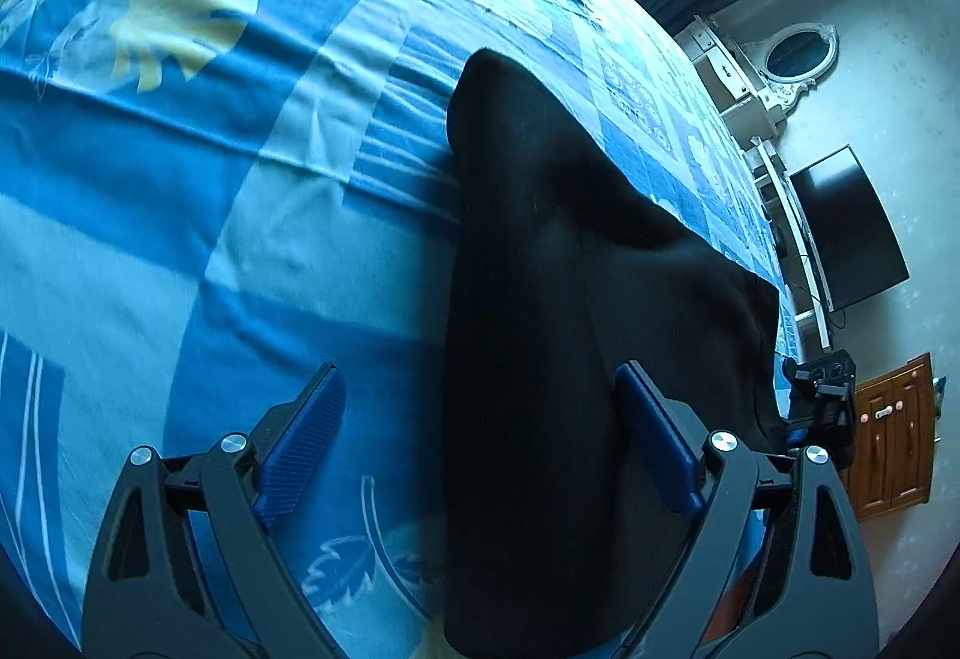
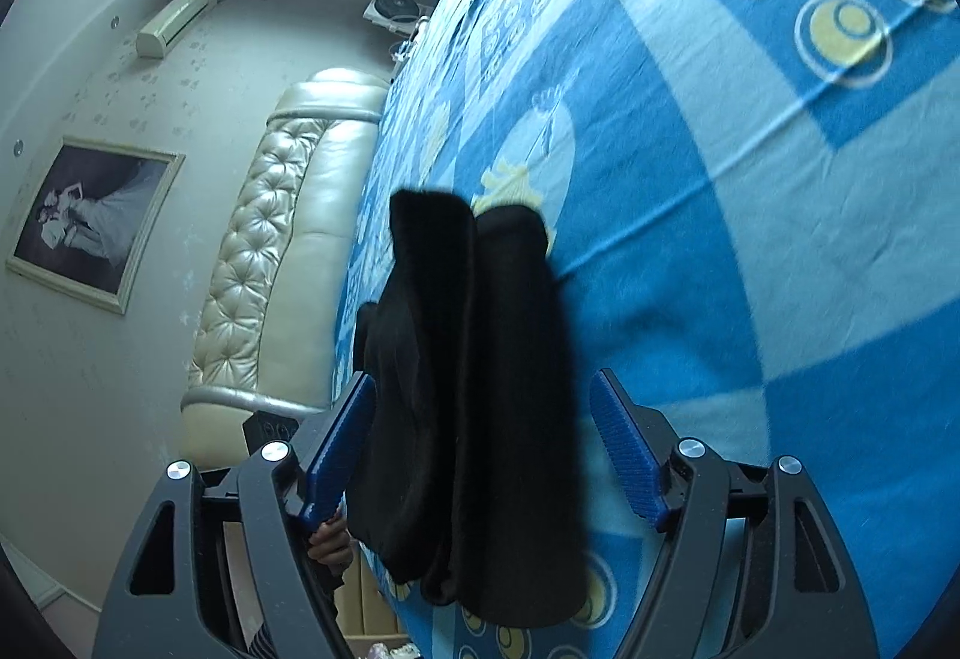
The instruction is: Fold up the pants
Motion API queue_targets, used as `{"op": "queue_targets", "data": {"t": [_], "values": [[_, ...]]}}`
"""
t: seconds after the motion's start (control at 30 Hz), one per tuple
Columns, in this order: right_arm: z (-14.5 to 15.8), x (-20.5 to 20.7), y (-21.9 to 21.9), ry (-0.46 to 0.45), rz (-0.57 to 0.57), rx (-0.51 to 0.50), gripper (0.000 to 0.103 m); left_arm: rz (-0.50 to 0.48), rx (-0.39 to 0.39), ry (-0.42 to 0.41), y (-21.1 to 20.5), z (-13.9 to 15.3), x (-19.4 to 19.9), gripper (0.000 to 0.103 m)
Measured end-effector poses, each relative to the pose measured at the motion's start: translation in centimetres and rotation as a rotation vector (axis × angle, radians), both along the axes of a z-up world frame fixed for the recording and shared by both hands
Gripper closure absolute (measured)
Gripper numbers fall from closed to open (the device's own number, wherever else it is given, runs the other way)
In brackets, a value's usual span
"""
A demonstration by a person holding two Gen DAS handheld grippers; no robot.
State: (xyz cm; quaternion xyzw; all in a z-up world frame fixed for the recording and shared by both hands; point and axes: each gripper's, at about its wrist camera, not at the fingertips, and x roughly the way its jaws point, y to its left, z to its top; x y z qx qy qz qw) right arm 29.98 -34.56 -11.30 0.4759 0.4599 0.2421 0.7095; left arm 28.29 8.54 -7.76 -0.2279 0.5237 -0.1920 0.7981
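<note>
The black pants (image 1: 540, 299) lie on the bed (image 1: 180, 239), long axis running straight away from both grippers, and each spread-open, empty gripper, left (image 1: 480, 449) and right (image 2: 483, 449), straddles its near end, about equally close.

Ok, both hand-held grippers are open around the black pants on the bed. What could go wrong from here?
1. The left hand-held gripper has only its right finger over the pants; closing may pinch the bedsheet too.
2. In the right hand-held gripper view the pants lie in bunched layers, so a grasp may catch only some.
3. The pants lie near the bed's edge, so a tug could drag them off.
</note>
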Motion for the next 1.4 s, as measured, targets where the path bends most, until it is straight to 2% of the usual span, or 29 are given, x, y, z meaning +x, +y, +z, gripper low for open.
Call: {"op": "queue_targets", "data": {"t": [0.13, 0.17, 0.2, 0.23, 0.3, 0.47, 0.6, 1.1, 1.17, 1.2, 1.27, 1.3, 1.37, 1.4], "values": [[-0.2, 0.3, 1.3, 0.006, 0.019, -0.027, 0.030, -0.006, -0.010, 0.017, -0.7, -0.2, 0.2, 0.014], [-0.1, 0.4, 1.5, 0.008, 0.024, -0.037, 0.034, -0.003, -0.013, 0.021, -0.8, -0.3, 0.3, 0.015], [-0.2, 0.6, 1.9, 0.022, 0.030, -0.073, 0.040, -0.001, -0.019, 0.025, -0.9, -0.3, 0.4, 0.022], [-0.4, 0.7, 2.1, 0.037, 0.039, -0.092, 0.052, -0.002, -0.024, 0.029, -1.1, -0.3, 0.3, 0.034], [-0.7, 0.7, 2.1, 0.035, 0.035, -0.084, 0.059, -0.014, -0.058, 0.041, -1.5, -0.4, 0.2, 0.050], [-1.2, 0.4, 1.8, 0.028, 0.033, -0.063, 0.065, -0.015, 0.023, -0.013, -2.9, 0.2, -0.3, 0.059], [-1.2, 0.2, 1.8, 0.023, 0.031, -0.062, 0.066, -0.025, 0.038, -0.032, -3.4, 0.5, -0.2, 0.064], [-1.4, -0.4, 0.8, 0.014, 0.007, -0.049, 0.066, -0.034, 0.054, -0.044, -3.4, 0.6, -0.1, 0.065], [-1.5, -0.5, 0.5, 0.025, -0.008, -0.027, 0.061, -0.036, 0.053, -0.048, -3.3, 0.7, -0.1, 0.060], [-1.5, -0.5, 0.4, 0.030, -0.011, -0.013, 0.059, -0.034, 0.045, -0.049, -3.1, 0.7, 0.0, 0.055], [-1.2, -0.6, 0.1, 0.036, -0.010, 0.009, 0.046, -0.019, 0.003, -0.045, -2.2, 0.6, -0.3, 0.041], [-0.9, -0.9, -0.2, 0.036, -0.012, 0.024, 0.042, -0.009, -0.014, -0.039, -1.6, 0.5, -0.5, 0.030], [-0.1, -1.8, -0.8, 0.034, -0.023, 0.038, 0.029, 0.017, -0.044, -0.030, -0.3, 0.4, -1.2, 0.026], [0.0, -2.1, -1.1, 0.037, -0.024, 0.038, 0.028, 0.023, -0.058, -0.021, 0.3, 0.3, -1.7, 0.025]]}}
